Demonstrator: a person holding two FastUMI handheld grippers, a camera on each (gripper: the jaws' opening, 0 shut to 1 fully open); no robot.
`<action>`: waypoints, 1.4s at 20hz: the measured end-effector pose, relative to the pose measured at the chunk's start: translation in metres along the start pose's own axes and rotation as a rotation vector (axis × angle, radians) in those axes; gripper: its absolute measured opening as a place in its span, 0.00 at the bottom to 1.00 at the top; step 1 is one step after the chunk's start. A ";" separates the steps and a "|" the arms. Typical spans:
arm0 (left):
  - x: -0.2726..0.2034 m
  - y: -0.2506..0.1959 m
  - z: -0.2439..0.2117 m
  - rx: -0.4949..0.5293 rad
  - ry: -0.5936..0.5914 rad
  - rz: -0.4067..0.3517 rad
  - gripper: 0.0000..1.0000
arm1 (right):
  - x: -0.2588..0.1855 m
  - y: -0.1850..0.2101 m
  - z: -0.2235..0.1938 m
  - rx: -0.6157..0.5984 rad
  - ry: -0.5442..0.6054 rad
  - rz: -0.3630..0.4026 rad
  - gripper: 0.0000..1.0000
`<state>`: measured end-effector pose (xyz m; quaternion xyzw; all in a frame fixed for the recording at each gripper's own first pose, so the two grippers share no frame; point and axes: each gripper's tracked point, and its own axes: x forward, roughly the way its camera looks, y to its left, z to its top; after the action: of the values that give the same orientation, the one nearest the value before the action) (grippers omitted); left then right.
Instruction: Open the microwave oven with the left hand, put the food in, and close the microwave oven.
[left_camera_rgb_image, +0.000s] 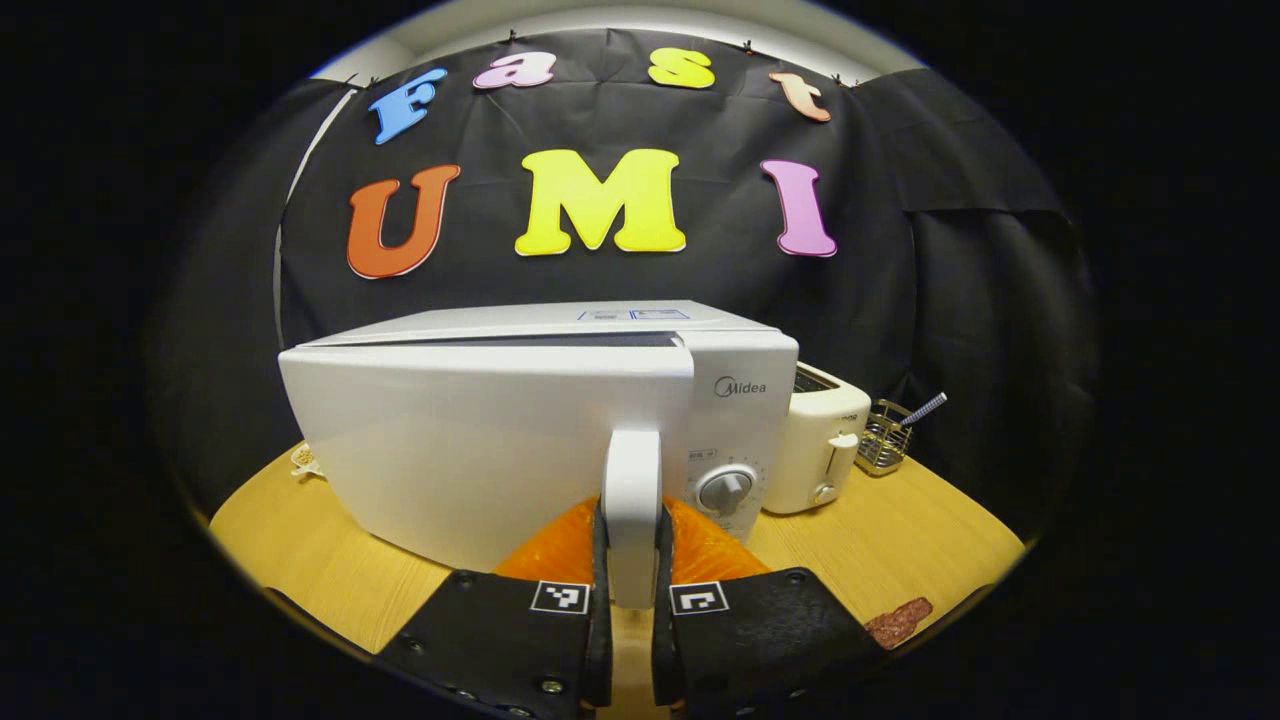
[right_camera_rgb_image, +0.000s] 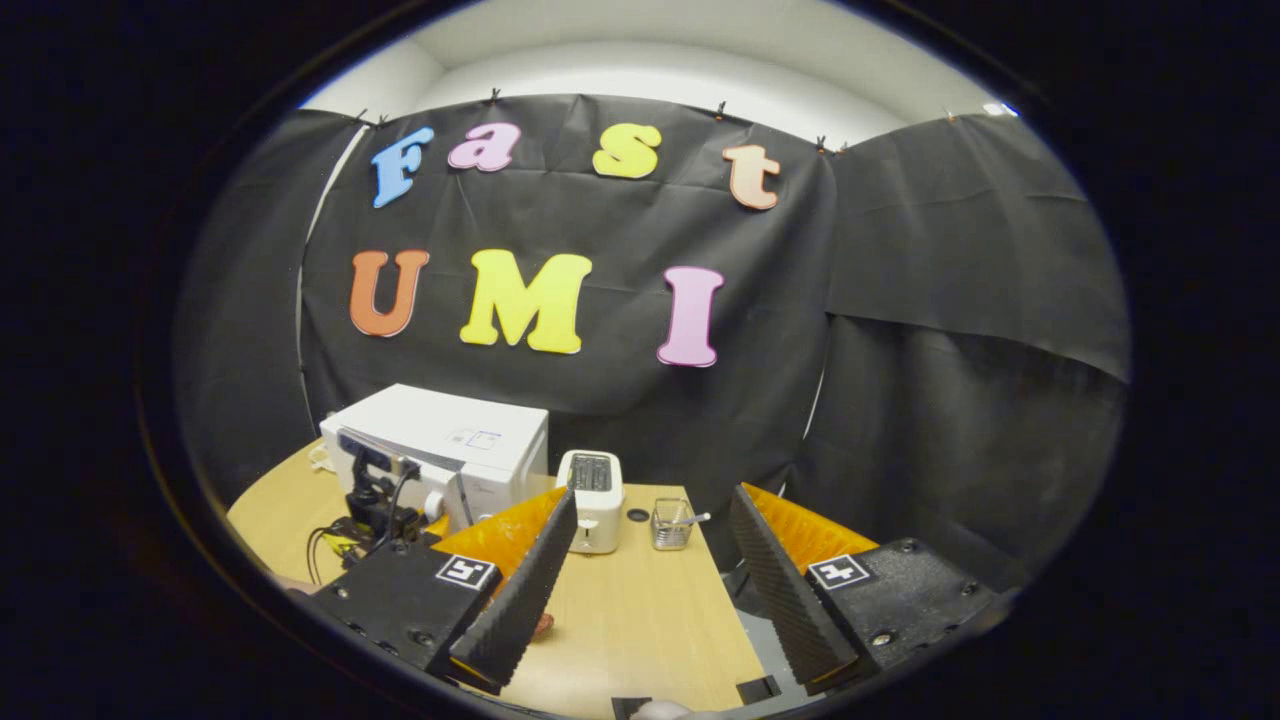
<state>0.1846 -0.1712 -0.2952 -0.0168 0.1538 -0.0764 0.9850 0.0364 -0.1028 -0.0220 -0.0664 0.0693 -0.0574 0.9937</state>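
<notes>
My left gripper (left_camera_rgb_image: 632, 590) clamps the microwave (left_camera_rgb_image: 540, 430) door handle (left_camera_rgb_image: 632, 510); pulling too hard could drag the oven. My right gripper (right_camera_rgb_image: 645, 580) hangs released. The food (left_camera_rgb_image: 898, 622) lies near right.

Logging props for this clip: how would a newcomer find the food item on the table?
Start at the white microwave on the wooden table, then pass the white toaster on its right. The food lies nearer the table's front edge: a small, flat, reddish-brown speckled strip, unlike the wire basket behind.
</notes>
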 end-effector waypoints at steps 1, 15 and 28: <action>-0.012 0.003 -0.003 0.006 0.001 -0.006 0.15 | -0.002 0.004 -0.002 -0.002 0.002 0.007 0.98; -0.178 0.151 -0.059 0.049 0.100 0.165 0.15 | -0.040 0.121 -0.010 0.011 0.009 0.214 0.99; -0.223 0.242 -0.075 -0.044 0.125 0.157 0.12 | -0.068 0.181 -0.018 -0.009 0.017 0.284 0.99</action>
<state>-0.0128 0.1020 -0.3136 -0.0215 0.2173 0.0035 0.9759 -0.0137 0.0819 -0.0562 -0.0598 0.0866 0.0836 0.9909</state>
